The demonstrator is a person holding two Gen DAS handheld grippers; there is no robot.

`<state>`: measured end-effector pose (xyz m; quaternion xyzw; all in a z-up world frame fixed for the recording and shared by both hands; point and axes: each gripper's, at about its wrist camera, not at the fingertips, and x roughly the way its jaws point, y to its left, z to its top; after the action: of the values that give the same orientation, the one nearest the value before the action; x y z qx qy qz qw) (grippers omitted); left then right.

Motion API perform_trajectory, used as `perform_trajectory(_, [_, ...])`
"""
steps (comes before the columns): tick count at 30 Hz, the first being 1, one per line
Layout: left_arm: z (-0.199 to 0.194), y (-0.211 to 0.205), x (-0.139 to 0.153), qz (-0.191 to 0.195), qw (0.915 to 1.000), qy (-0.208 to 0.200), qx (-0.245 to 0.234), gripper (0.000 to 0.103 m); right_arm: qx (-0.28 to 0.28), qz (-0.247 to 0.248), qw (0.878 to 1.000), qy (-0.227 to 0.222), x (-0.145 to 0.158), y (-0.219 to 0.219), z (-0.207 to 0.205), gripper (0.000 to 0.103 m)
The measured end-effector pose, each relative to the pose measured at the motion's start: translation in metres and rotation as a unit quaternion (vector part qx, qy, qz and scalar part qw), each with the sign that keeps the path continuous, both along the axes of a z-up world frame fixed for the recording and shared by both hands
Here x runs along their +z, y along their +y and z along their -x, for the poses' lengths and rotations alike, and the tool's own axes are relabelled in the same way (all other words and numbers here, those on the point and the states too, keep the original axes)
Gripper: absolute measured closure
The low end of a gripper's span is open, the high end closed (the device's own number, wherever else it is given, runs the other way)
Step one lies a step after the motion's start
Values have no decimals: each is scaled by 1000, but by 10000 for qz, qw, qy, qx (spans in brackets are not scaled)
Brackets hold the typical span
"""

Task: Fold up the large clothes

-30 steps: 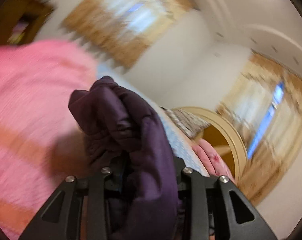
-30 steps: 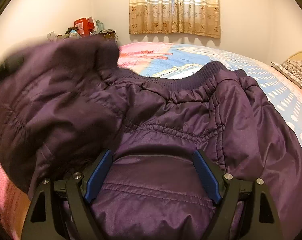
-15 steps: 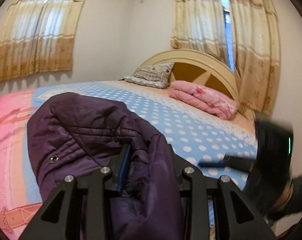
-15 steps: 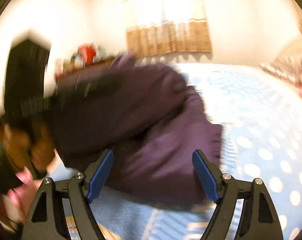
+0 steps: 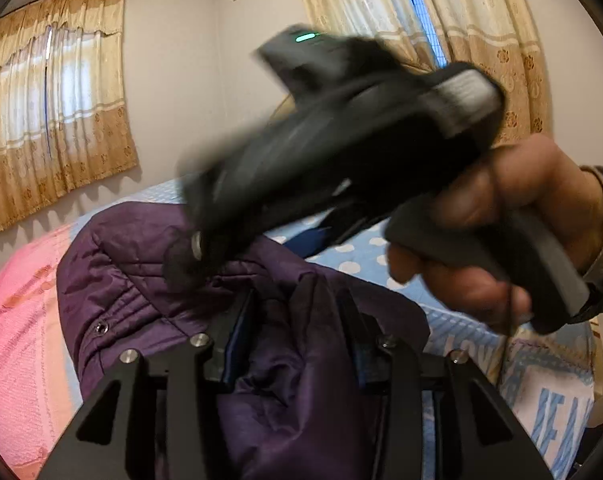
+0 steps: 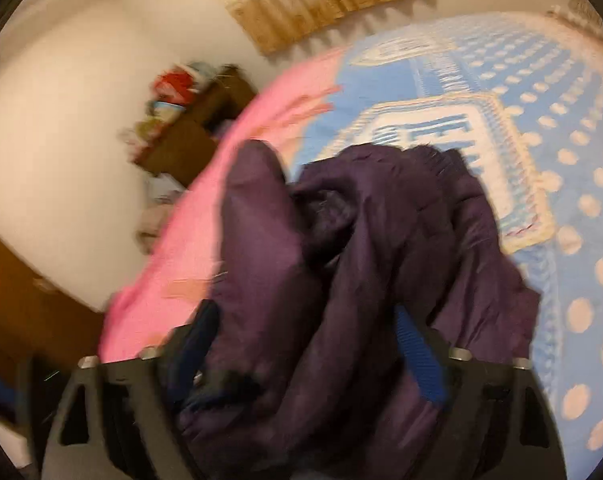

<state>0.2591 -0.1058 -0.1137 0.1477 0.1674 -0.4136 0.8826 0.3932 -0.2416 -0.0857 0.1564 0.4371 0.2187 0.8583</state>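
Note:
A dark purple quilted jacket [image 5: 141,280] lies bunched on the bed. My left gripper [image 5: 293,312] is shut on a thick fold of it. In the left wrist view the right gripper's body, held in a hand [image 5: 493,232], crosses close in front, blurred, its tip over the jacket. In the right wrist view the jacket [image 6: 361,248] fills the space between my right gripper's [image 6: 305,344] spread blue-padded fingers [image 6: 417,356]; the jaws stand wide with cloth between them. The view is blurred.
The bed has a blue dotted cover [image 6: 561,128] and a pink blanket [image 5: 17,320] on its left side. A brown cabinet with clutter [image 6: 189,120] stands by the wall. Curtained windows [image 5: 53,92] are behind the bed.
The right gripper has swung in from the right edge to cross above the jacket in the left wrist view. The right wrist view has tilted and closed in on the jacket.

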Motion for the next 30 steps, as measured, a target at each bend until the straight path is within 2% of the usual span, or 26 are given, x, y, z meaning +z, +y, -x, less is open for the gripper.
perform_trajectory(2, [12, 5, 6, -63, 9997, -178, 161, 45, 83, -204, 9997, 37, 3, 0, 1, 79])
perform_trajectory(4, [27, 16, 16, 9, 9994, -318, 135, 42, 193, -19, 9996, -217, 13, 4, 13, 83])
perform_trajectory(5, [36, 27, 25, 151, 9993, -323, 56, 33, 191, 15, 9993, -312, 18, 5, 19, 85])
perform_trajectory(6, [46, 40, 34, 321, 9987, -399, 58, 19, 183, 49, 9990, -395, 22, 3, 25, 86])
perform_trajectory(8, [60, 66, 52, 672, 9958, -604, 138, 6, 267, 50, 9982, -543, 33, -12, 42, 86])
perform_trajectory(11, [53, 95, 80, 1120, 9903, -646, 501, 0, 253, 99, 9980, -568, 36, -31, 53, 86])
perform_trajectory(14, [4, 91, 86, 937, 9892, -365, 1066, 0, 40, -25, 9991, -418, 18, -65, 52, 86])
perform_trajectory(17, [-40, 70, 68, 732, 9912, 218, 1079, 0, -218, -67, 9991, -354, -3, -96, 56, 87])
perform_trajectory(19, [-54, 42, 50, 280, 9923, 338, 1161, 0, -335, -171, 9987, -332, -16, -111, 54, 86])
perform_trajectory(20, [-56, 28, 42, 144, 9938, 424, 1015, 0, -399, -204, 9986, -268, -24, -118, 52, 86])
perform_trajectory(21, [-58, 18, 36, 81, 9933, 537, 1017, 0, -424, -259, 9986, -204, -34, -123, 51, 86])
perform_trajectory(23, [-59, 11, 29, 47, 9909, 708, 1148, 0, -515, -299, 9981, -167, -45, -129, 50, 78])
perform_trajectory(24, [-56, 6, 25, -115, 9907, 705, 1158, 0, -556, -324, 9978, -134, -49, -132, 50, 75])
perform_trajectory(26, [-53, 7, 22, -317, 9907, 644, 1154, 0, -813, -362, 9960, -88, -47, -140, 55, 55])
perform_trajectory(28, [-53, 13, 23, -299, 9901, 674, 1192, 0, -1294, -393, 9907, -139, -31, -147, 68, 53])
perform_trajectory(29, [-52, 17, 22, -279, 9896, 692, 1228, 0, -1619, -226, 9861, -302, -17, -147, 77, 52])
perform_trajectory(30, [-50, 19, 20, -272, 9891, 684, 1273, 0, -2091, 139, 9756, -649, 5, -142, 91, 51])
